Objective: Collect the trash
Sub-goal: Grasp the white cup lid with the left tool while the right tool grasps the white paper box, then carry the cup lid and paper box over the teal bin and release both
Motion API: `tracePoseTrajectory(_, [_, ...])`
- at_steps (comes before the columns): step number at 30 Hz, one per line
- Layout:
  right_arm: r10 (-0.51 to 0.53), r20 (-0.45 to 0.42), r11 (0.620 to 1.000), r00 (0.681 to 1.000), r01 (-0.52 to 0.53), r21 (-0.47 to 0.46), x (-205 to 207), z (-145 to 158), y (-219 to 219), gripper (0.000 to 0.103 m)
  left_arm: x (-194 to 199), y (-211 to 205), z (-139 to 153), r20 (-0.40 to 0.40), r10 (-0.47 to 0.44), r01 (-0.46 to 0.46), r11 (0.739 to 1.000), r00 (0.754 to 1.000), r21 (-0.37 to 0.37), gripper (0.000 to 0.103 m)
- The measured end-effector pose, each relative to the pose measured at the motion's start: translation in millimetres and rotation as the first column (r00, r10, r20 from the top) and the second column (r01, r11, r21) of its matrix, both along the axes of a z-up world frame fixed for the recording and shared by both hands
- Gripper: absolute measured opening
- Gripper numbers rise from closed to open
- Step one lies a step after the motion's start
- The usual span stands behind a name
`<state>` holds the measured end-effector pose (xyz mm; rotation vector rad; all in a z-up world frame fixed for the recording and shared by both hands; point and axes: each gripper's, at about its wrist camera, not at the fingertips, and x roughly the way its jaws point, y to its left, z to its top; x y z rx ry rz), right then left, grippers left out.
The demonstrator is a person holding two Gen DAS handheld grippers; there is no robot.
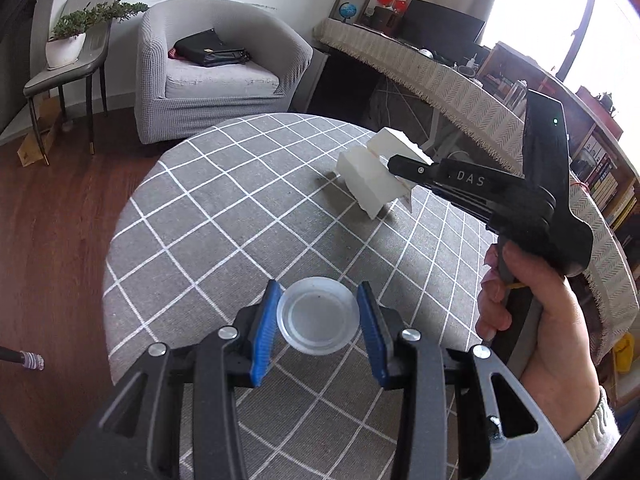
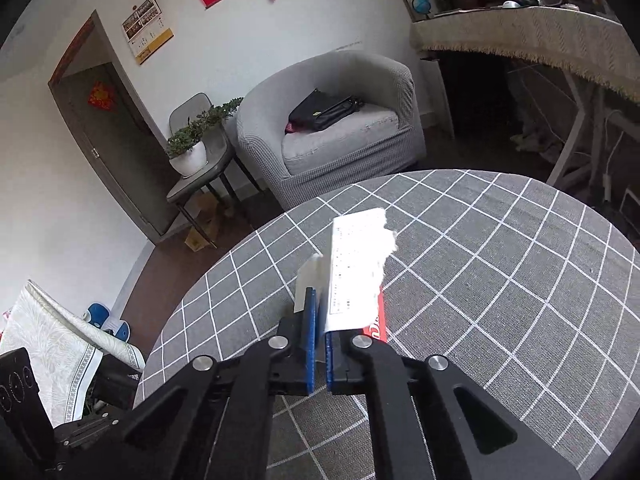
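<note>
A round table under a grey cloth with a white grid fills both views, most of its top bare; a grey armchair stands beyond its far edge. Toward the far right edge, the right gripper, lettered "DAS" on its body, has its jaws clamped on a torn white carton with small unreadable print and a red side. Near the near edge, the left gripper holds a translucent plastic lid between its blue pads, jaws partly open around it.
</note>
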<state>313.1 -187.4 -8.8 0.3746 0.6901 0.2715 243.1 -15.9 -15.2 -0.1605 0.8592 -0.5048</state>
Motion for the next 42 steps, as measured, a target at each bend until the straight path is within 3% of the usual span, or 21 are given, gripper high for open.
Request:
tracePoseTrajectory(6, [0.020,0.040,0.999,0.999,-0.021,0.029,-11.3,15.8,10.9,0.000,-13.2,18.9,10.1,0.015,0.015,-0.015,1.000,1.000,-0.014,0.042])
tracePoseTrajectory(19, [0.226,0.072,0.971,0.972,-0.219,-0.091,-61.7,40.1,87.9,0.000,-53.3,54.6,20.2,0.039,0.110,-0.110,0.994,0.993,0.009,0.042])
tracePoseTrajectory(27, [0.356,0.091,0.930,0.930,-0.344,-0.126,-98.5,46.4,124.5,0.000,-76.9,85.3,28.4,0.075,0.206,-0.211,0.976,0.976,0.053,0.042])
tracePoseTrajectory(42, [0.515,0.075,0.854,0.854,-0.504,-0.128,-130.9,46.6,195.6,0.000,-107.4,155.7,-0.5,0.016,0.336,-0.335,0.932,0.942,0.137,0.042])
